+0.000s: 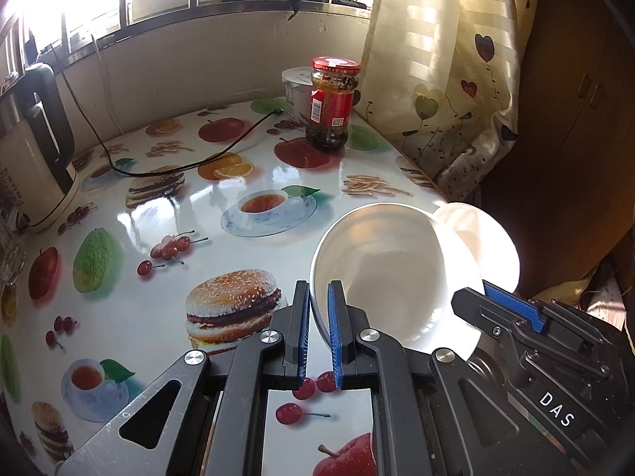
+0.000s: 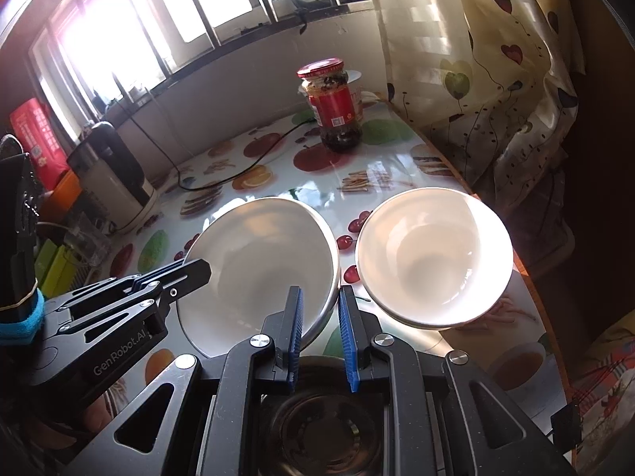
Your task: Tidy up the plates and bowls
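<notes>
White glossy bowl (image 1: 381, 277) tilted, rim pinched by both tools, second bowl (image 2: 432, 254) apparently resting beside.

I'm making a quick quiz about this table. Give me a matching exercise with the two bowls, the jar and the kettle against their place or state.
1 tilted bowl
2 second bowl
3 jar
4 kettle

A far end of the table, red lid
B left side, black handle
C rim gripped by both pairs of fingers
D resting free, right side

Pairs: 1-C, 2-D, 3-A, 4-B
</notes>
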Tool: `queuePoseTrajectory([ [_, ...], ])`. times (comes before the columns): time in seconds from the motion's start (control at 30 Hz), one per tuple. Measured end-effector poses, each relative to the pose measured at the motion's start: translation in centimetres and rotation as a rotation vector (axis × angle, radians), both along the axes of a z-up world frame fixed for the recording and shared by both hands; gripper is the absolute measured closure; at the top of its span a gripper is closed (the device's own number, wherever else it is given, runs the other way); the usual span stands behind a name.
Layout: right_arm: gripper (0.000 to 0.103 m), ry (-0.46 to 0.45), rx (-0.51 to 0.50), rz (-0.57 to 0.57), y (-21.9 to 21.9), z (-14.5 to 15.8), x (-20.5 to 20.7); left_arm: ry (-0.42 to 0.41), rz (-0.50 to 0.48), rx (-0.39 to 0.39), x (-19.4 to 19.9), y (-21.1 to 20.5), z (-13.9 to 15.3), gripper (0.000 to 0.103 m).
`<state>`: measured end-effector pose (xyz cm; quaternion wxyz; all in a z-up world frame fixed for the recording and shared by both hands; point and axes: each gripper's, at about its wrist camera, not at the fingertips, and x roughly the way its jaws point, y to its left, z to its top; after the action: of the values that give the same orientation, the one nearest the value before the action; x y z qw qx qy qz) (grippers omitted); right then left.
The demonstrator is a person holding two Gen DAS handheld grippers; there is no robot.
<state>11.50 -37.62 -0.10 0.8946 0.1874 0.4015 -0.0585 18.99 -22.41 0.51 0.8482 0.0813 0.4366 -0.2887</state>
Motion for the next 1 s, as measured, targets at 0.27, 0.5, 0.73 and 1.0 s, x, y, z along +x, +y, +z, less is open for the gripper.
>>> queuePoseTrajectory([
  [0.27, 0.085, -0.019, -0.010, -0.008, 0.2, 1.4, -1.5, -0.024, -0.003, -0.018, -1.7, 0.3, 1.5, 0.094],
  [0.5, 0.085, -0.043, -0.020, -0.013, 0.5, 2.6, -3.0, -0.034, -0.009, -0.028, -3.1, 0.6, 2.4, 0.094],
  [0.73, 0.085, -0.057, -0.024, -0.017, 0.8, 3.3, -4.5, -0.045, -0.012, -0.035, -4.3, 0.9, 3.2, 0.094],
  [1.0, 0.085, -0.063, -0.027, -0.019, 1.1, 3.6, -6.2, -0.053, -0.017, -0.036, -5.6, 1.1, 3.6, 0.094],
])
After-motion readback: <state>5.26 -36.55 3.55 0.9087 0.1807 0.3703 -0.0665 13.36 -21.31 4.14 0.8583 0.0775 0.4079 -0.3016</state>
